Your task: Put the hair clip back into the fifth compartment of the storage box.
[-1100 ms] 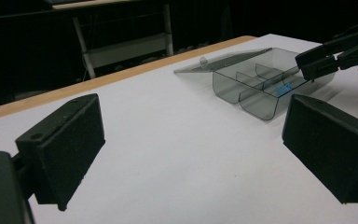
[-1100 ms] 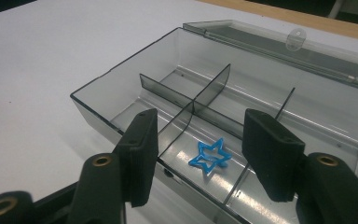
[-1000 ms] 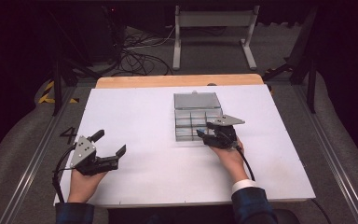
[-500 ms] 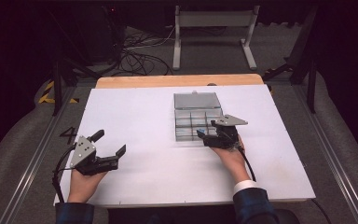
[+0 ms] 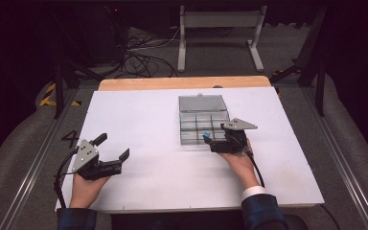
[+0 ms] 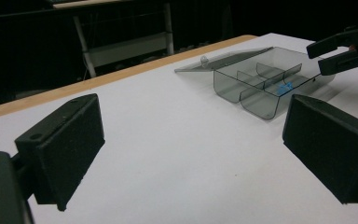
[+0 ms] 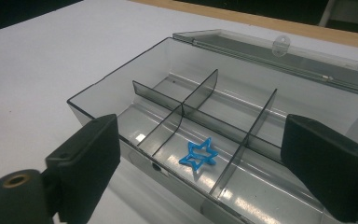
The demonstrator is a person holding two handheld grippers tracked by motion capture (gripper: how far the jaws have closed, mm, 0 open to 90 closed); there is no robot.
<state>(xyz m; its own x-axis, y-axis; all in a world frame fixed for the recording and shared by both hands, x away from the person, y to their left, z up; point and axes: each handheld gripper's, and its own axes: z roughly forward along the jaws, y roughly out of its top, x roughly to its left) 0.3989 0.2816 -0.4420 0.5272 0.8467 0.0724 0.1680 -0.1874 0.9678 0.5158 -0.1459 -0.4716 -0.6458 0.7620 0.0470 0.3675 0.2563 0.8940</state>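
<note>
The high view looks forward and down on my table from above my side. My left gripper view sits low, facing across the table toward the clear box, fairly far off. My right gripper view looks close into that box, probably from its near edge.

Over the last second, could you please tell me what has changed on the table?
The right gripper has just been opening its jaws at the clear plastic compartment box; the small blue star-shaped piece lies free in the middle front compartment, nothing between the jaws. The left gripper, both hands and the box stayed put.
</note>
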